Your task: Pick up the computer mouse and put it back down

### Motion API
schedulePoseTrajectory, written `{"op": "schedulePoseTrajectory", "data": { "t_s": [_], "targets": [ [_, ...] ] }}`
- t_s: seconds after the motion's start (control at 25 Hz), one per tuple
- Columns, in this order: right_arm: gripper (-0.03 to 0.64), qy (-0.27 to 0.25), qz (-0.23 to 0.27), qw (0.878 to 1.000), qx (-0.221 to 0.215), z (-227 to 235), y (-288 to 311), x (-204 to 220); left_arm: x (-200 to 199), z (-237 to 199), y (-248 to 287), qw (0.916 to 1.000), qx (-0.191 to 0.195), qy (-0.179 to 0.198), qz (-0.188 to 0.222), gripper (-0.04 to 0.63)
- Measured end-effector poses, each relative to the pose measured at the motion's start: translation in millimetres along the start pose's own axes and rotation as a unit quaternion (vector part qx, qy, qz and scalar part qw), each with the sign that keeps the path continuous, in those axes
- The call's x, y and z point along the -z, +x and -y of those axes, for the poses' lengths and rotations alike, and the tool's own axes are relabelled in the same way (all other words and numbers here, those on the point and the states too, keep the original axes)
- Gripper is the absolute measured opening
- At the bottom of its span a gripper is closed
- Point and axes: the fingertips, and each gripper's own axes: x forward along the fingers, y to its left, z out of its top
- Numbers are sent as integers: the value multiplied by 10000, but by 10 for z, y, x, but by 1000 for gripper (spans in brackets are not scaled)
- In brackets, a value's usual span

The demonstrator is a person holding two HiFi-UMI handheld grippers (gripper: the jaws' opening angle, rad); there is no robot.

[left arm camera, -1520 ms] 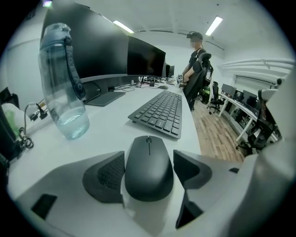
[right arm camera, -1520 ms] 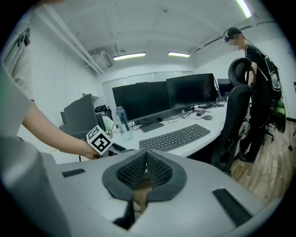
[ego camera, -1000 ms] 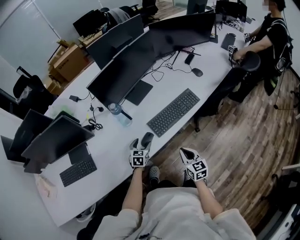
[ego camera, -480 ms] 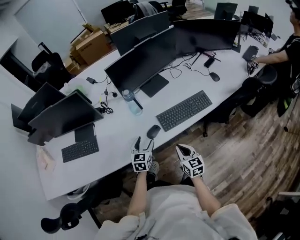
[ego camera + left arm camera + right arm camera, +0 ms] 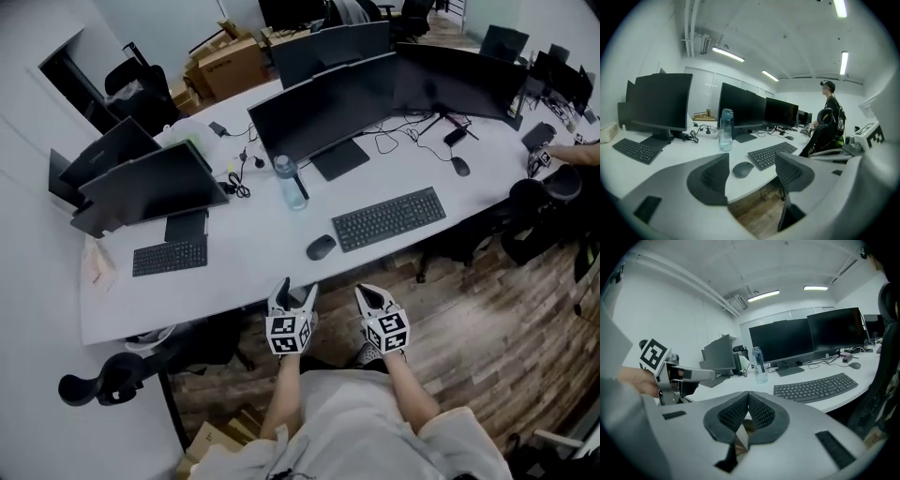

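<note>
a: where's the dark oval computer mouse [image 5: 321,247]?
b: lying on the white desk [image 5: 234,272], just beside the black keyboard [image 5: 389,218]. left gripper [image 5: 292,291] jaws spread, empty; right gripper [image 5: 368,293] jaws pressed together, both short of the desk edge.

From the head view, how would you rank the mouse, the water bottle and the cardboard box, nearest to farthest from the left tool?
From the left tool:
1. The mouse, just ahead, near the front edge of the desk.
2. The water bottle, farther back, mid-desk.
3. The cardboard box, beyond the desk's far side.
</note>
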Motion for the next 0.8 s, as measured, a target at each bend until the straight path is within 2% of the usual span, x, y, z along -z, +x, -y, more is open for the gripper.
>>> {"op": "schedulePoseTrajectory", "data": {
  "t_s": [0.28,0.44,0.64,0.72,0.8],
  "targets": [
    [9,-29,-9,9995,-299,-133,-118,120,122,146,-190,9999,-123,-97,-66,308],
    [9,43,124,9996,-248,-120,-150,65,59,241,-240,9999,-58,78,-53,307],
    [8,51,42,9995,-301,-150,-243,165,-3,330,-299,9993,237,-251,138,304],
    [8,-48,-12,9996,-287,-129,-277,198,-20,312,-278,9996,161,-176,177,255],
    [9,-92,-57,9996,-278,-109,-317,215,-24,286,-274,9996,58,-163,227,141]
  ]
}}
